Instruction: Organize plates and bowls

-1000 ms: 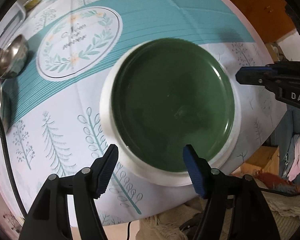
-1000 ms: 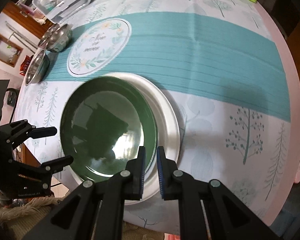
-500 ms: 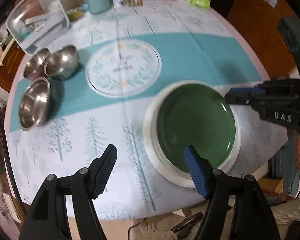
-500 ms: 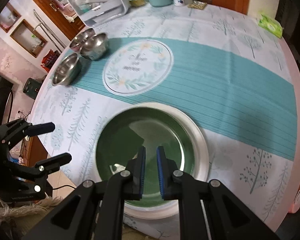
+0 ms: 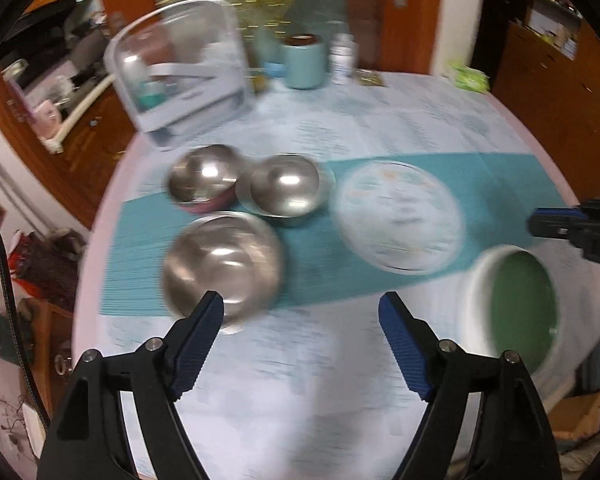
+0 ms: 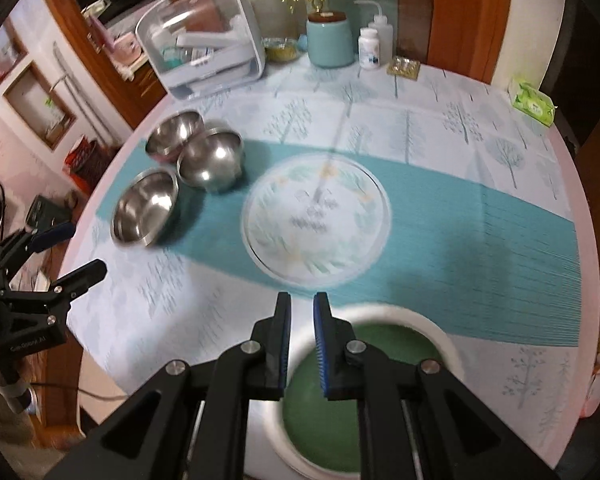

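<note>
A green plate [image 6: 320, 420] lies inside a white plate [image 6: 440, 336] at the table's near edge; both show at the right of the left wrist view, the green plate [image 5: 524, 308] and the white plate [image 5: 476, 300]. Three steel bowls stand at the left: a near one [image 5: 224, 264], a middle one [image 5: 286, 190] and a far one [image 5: 202, 178], also in the right wrist view [image 6: 146, 212], [image 6: 212, 162], [image 6: 174, 134]. My left gripper [image 5: 300, 312] is open and empty, above the cloth near the nearest bowl. My right gripper [image 6: 301, 316] is almost shut and empty, above the plates.
A clear storage box [image 6: 204, 48], a teal jar [image 6: 330, 40], white bottles [image 6: 370, 46] and a green tissue pack [image 6: 534, 102] stand along the far edge. A round printed emblem [image 6: 316, 216] marks the cloth's centre. Wooden cabinets surround the table.
Both grippers have pulled back and tilted up from the stacked plates. The left view has swung left to the three steel bowls. The plates stay in place.
</note>
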`<state>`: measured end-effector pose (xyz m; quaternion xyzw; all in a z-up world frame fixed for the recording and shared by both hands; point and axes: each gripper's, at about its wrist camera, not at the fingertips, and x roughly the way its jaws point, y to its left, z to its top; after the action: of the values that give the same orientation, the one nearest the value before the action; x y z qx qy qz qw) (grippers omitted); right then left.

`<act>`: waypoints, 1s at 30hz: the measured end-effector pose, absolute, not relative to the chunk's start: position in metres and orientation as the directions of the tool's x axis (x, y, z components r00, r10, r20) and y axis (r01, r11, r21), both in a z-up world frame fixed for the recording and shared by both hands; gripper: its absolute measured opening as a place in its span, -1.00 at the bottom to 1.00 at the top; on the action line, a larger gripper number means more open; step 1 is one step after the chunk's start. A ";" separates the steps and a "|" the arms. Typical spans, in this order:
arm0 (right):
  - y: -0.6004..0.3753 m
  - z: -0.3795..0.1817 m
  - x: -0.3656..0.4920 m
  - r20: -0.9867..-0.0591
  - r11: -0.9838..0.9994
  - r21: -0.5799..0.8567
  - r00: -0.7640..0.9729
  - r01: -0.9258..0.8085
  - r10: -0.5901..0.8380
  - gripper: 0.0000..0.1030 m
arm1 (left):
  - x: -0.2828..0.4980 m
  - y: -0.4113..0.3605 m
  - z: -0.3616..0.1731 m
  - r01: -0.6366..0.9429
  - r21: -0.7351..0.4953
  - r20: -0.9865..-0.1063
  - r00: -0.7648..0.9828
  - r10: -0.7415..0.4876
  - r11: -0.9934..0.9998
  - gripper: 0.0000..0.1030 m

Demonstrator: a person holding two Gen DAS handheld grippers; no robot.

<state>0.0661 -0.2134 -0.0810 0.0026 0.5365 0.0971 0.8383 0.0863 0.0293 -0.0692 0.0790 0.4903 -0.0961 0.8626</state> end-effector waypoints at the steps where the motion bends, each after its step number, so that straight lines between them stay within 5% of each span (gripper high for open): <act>1: -0.205 -0.081 0.070 -0.895 0.982 0.116 0.412 -0.152 0.170 -0.78 | 0.092 0.045 -0.073 0.230 0.045 -0.862 0.501 -0.079 0.972 0.53; 6: -0.148 -0.092 0.097 -0.880 0.979 0.155 0.432 -0.132 0.198 -0.70 | 0.129 0.121 -0.093 0.154 0.025 -0.873 0.485 -0.053 0.988 0.53; 9: -0.113 -0.104 0.111 -0.876 0.973 0.185 0.426 -0.137 0.226 -0.44 | 0.153 0.158 -0.112 0.112 -0.012 -0.889 0.454 -0.062 0.994 0.53; 25: -0.029 -0.190 0.184 -0.926 0.961 0.261 0.255 -0.096 0.277 -0.44 | 0.233 0.193 -0.208 0.059 -0.233 -0.936 0.255 -0.241 0.971 0.49; 28: -0.024 -0.200 0.189 -0.930 0.958 0.272 0.229 -0.094 0.286 -0.44 | 0.236 0.191 -0.213 0.077 -0.254 -0.935 0.236 -0.265 0.964 0.22; 30: -0.024 -0.205 0.189 -0.931 0.955 0.284 0.211 -0.090 0.297 -0.44 | 0.238 0.188 -0.217 0.087 -0.272 -0.934 0.214 -0.285 0.958 -0.22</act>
<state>0.1894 -0.0236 -0.2053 0.0838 0.6156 0.1250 0.7736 0.2385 0.1884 -0.2173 -0.0804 0.6155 -0.1202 0.7748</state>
